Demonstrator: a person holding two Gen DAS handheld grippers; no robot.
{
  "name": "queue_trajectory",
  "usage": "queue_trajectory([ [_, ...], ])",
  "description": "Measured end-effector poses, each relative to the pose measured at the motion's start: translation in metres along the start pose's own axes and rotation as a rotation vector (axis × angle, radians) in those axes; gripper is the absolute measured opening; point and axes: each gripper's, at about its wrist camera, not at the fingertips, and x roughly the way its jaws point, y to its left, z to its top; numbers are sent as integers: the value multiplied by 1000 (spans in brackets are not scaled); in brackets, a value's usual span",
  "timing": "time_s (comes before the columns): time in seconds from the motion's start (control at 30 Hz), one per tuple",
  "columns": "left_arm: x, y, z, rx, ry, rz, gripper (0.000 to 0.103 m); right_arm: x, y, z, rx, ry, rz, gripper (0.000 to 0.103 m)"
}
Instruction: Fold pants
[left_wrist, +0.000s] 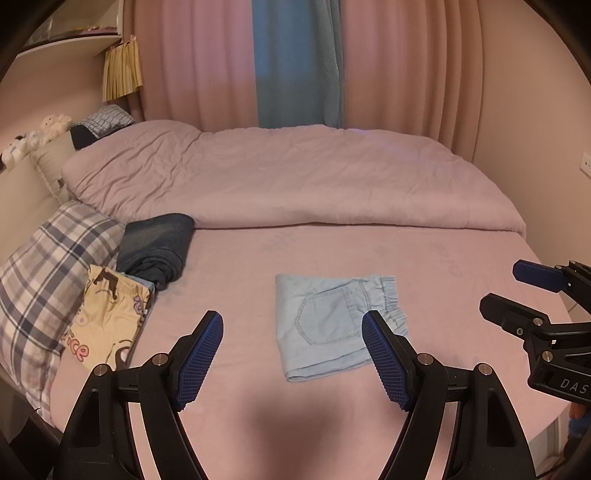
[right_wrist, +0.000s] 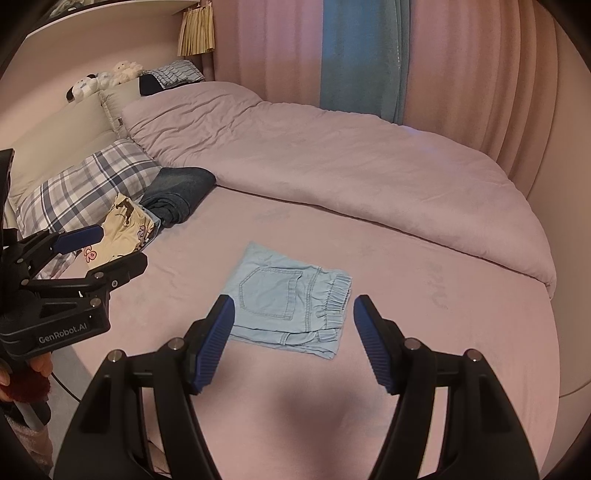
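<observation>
Light blue denim pants (left_wrist: 332, 325) lie folded into a small rectangle on the pink bed sheet (left_wrist: 258, 266), back pocket up, elastic waistband to the right. They also show in the right wrist view (right_wrist: 288, 299). My left gripper (left_wrist: 293, 325) is open and empty, held above the sheet just short of the pants. My right gripper (right_wrist: 293, 310) is open and empty, also just short of them. Each gripper shows in the other's view: the right one (left_wrist: 517, 291) at the right edge, the left one (right_wrist: 107, 247) at the left edge.
A folded pink duvet (left_wrist: 295, 177) covers the far half of the bed. At the left lie a plaid pillow (left_wrist: 48, 280), a yellow cartoon-print garment (left_wrist: 107, 317) and folded dark jeans (left_wrist: 159, 251). Curtains (left_wrist: 295, 62) hang behind.
</observation>
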Motion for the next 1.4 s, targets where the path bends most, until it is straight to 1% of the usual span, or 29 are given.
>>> queue_trajectory([
  [0.87, 2, 0, 2, 0, 6, -2, 78, 3, 5, -1, 0, 5, 10, 67],
  [1.4, 7, 9, 1, 4, 6, -10, 78, 5, 8, -2, 0, 10, 12, 67],
])
